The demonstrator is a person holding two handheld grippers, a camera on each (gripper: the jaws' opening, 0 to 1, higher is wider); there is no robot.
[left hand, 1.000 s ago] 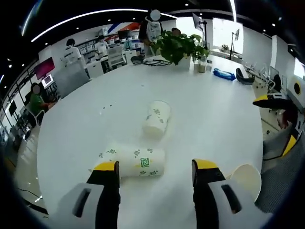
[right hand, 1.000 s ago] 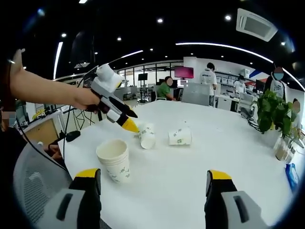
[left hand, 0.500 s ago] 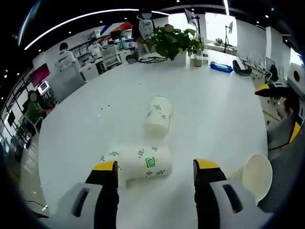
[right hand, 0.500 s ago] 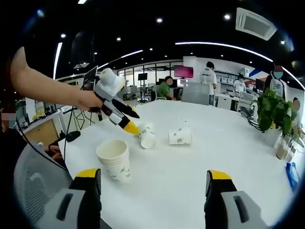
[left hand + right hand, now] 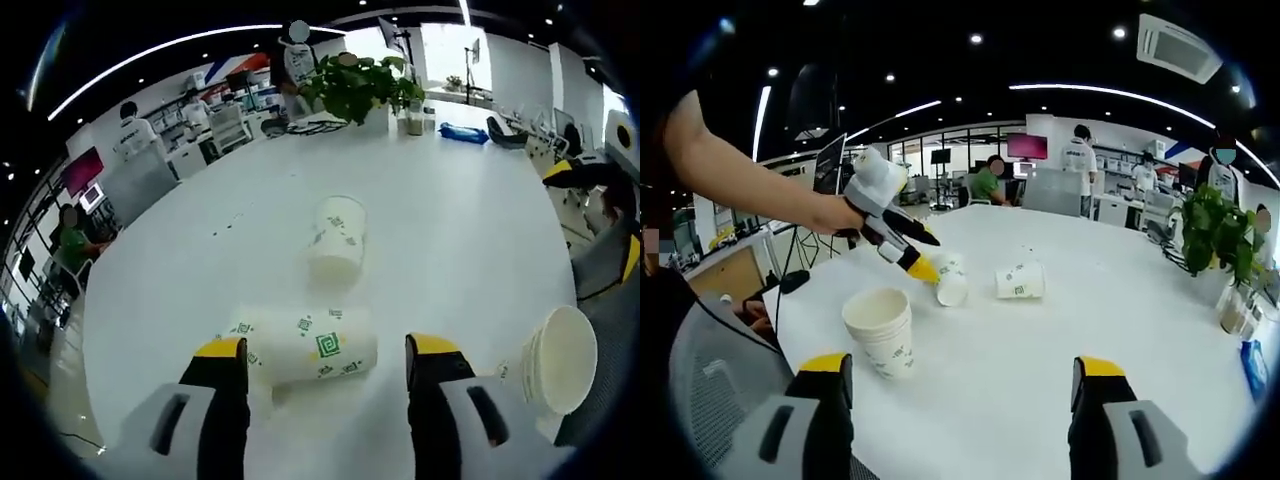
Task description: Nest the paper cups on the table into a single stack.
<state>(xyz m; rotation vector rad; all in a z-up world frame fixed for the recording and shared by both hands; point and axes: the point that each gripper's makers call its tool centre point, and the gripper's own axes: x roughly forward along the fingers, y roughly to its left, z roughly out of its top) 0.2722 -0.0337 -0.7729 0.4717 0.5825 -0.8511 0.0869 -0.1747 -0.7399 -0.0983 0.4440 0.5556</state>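
Between the jaws of my left gripper (image 5: 325, 352) lies a paper cup (image 5: 305, 345) on its side, white with green marks; the jaws stand apart on either side of it. A second toppled cup (image 5: 336, 236) rests farther out on the white table (image 5: 200, 260). An upright stack of nested cups (image 5: 558, 358) stands at the right edge. In the right gripper view that stack (image 5: 882, 332) is at the left, with the left gripper (image 5: 920, 267) held by a hand over the near toppled cup (image 5: 951, 285), and the other cup (image 5: 1021, 281) beyond. My right gripper (image 5: 960, 380) is open, over bare table.
A potted plant (image 5: 365, 90) and small items stand at the table's far edge, with a blue object (image 5: 462, 132) nearby. A grey chair (image 5: 710, 370) sits close to the table edge by the stack. Several people work at desks in the background.
My left gripper has moved forward, so the near toppled cup now sits further in between its jaws. The right gripper has stayed still.
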